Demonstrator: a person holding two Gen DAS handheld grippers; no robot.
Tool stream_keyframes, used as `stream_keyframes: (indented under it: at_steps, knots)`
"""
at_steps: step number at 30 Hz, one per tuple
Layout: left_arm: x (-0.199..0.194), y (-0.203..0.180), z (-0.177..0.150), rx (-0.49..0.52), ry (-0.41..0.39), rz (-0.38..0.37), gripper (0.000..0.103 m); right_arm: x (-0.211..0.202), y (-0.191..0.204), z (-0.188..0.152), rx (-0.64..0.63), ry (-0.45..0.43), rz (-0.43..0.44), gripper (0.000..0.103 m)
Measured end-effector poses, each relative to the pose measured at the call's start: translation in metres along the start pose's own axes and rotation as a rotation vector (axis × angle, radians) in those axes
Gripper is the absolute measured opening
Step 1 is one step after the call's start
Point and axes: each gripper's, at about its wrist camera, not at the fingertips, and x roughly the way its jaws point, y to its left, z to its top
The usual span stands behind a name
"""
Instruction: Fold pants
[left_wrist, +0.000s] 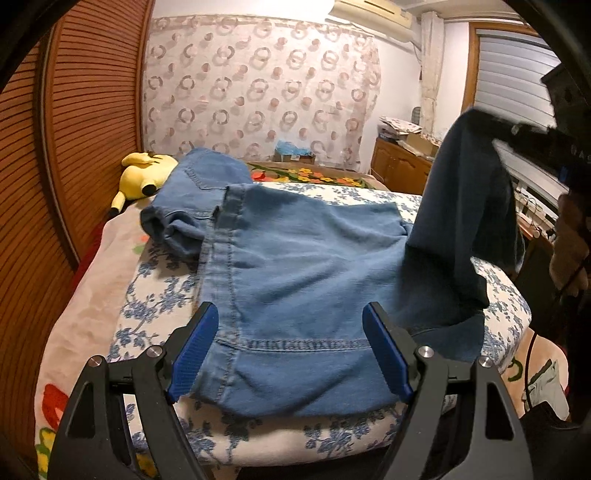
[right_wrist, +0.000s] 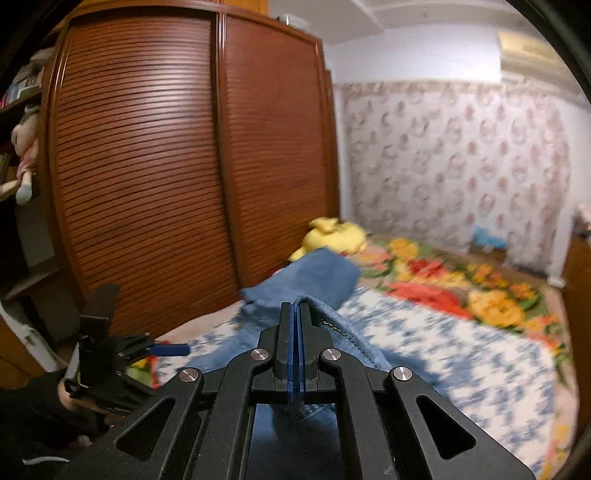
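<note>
Light blue jeans (left_wrist: 295, 251) lie spread across the bed, one end bunched up at the far left. My left gripper (left_wrist: 291, 354) is open, with its blue pads (left_wrist: 195, 350) on either side of the near hem, which lies loose between them. One part of the jeans (left_wrist: 465, 192) is lifted up at the right, hanging from my right gripper (left_wrist: 491, 122), which looks dark and blurred there. In the right wrist view my right gripper (right_wrist: 295, 310) is shut on a stitched edge of the jeans (right_wrist: 314, 280). The left gripper (right_wrist: 162, 349) shows low at the left.
The bed has a blue floral quilt (left_wrist: 155, 295) and a bright flowered blanket (right_wrist: 461, 291). A yellow plush toy (left_wrist: 144, 177) lies at its far left, beside a slatted wooden wardrobe (left_wrist: 74, 129). A wooden cabinet (left_wrist: 399, 166) stands at the far right. A person's hand (left_wrist: 569, 251) is at the right edge.
</note>
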Motion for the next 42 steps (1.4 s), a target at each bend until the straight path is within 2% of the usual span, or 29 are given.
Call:
stream_keyframes:
  at_steps: [4, 6, 9, 11, 13, 15, 19, 21, 29, 35, 42]
  knots:
    - [0.001, 0.007, -0.002, -0.014, 0.005, 0.005, 0.081, 0.032, -0.013, -0.007, 0.027, 0.069, 0.025, 0.001]
    - [0.001, 0.008, -0.003, -0.015, 0.004, 0.003, 0.081, 0.051, -0.016, 0.006, 0.033, 0.089, 0.003, 0.002]
    - [0.001, 0.008, -0.003, -0.013, 0.003, 0.002, 0.081, 0.058, -0.012, 0.015, 0.02, 0.113, -0.074, 0.015]
    - [0.002, 0.006, -0.003, -0.008, 0.004, -0.003, 0.081, 0.058, -0.014, 0.018, 0.02, 0.107, -0.083, 0.021]
    - [0.004, 0.005, -0.003, -0.003, 0.006, -0.008, 0.081, 0.054, -0.014, 0.023, 0.013, 0.095, -0.075, 0.04]
    - [0.005, 0.002, -0.003, 0.002, 0.007, -0.013, 0.081, 0.045, -0.012, 0.026, -0.004, 0.083, -0.098, 0.048]
    - [0.006, -0.004, -0.003, 0.015, 0.011, -0.026, 0.081, 0.034, -0.013, 0.007, -0.009, 0.092, -0.137, 0.048]
    - [0.005, -0.007, -0.002, 0.016, 0.011, -0.035, 0.081, 0.017, -0.003, -0.019, 0.0, 0.096, -0.172, 0.048]
    - [0.007, -0.027, -0.004, 0.038, 0.014, -0.084, 0.081, -0.021, -0.02, -0.076, 0.138, 0.169, -0.263, 0.048]
    - [0.02, -0.046, -0.01, 0.071, 0.048, -0.109, 0.081, -0.02, -0.021, -0.082, 0.228, 0.207, -0.239, 0.048]
    - [0.026, -0.049, -0.011, 0.074, 0.064, -0.108, 0.081, 0.003, -0.014, -0.083, 0.279, 0.258, -0.194, 0.048]
